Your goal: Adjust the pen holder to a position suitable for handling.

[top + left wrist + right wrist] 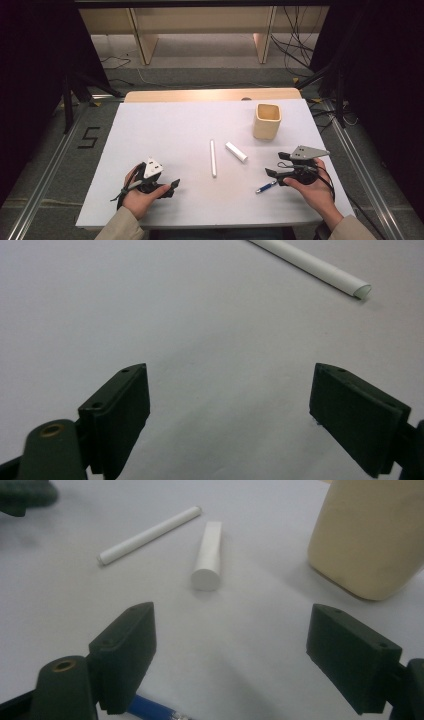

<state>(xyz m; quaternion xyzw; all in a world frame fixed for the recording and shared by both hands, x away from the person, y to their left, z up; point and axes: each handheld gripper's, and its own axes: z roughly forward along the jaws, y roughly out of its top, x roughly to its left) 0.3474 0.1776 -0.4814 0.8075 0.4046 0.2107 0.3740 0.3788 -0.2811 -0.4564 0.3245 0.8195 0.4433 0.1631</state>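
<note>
White paper covers the table (150, 125), and on it lie the things I take to be in hand: a blue pen (266, 187) just beside my right gripper (274, 165), a long thin white stick (213, 158) near the middle, and a short thick white cylinder (236, 151) a little to its right. Beyond them, toward the far right, a cream square cup (267, 121) stands upright, probably where they should end up.

In the right gripper view the jaws stand wide with nothing between them; the pen's blue barrel (150, 710) peeks out just under the left jaw, the cylinder (207, 555) and stick (150, 535) lie ahead, and the cup (370, 535) is off to the right. My left gripper (167, 186) rests low at the near left, likewise spread and empty, with the end of the stick (320, 270) well ahead of it.

My worry is rolling. All three pieces are round, so a jaw tip that nudges one before closing could send it across the paper, perhaps off the near edge in the pen's case. The pen also lies so close under the jaw that I could pin it rather than straddle it. A careless swing near the cup might tip it over.
</note>
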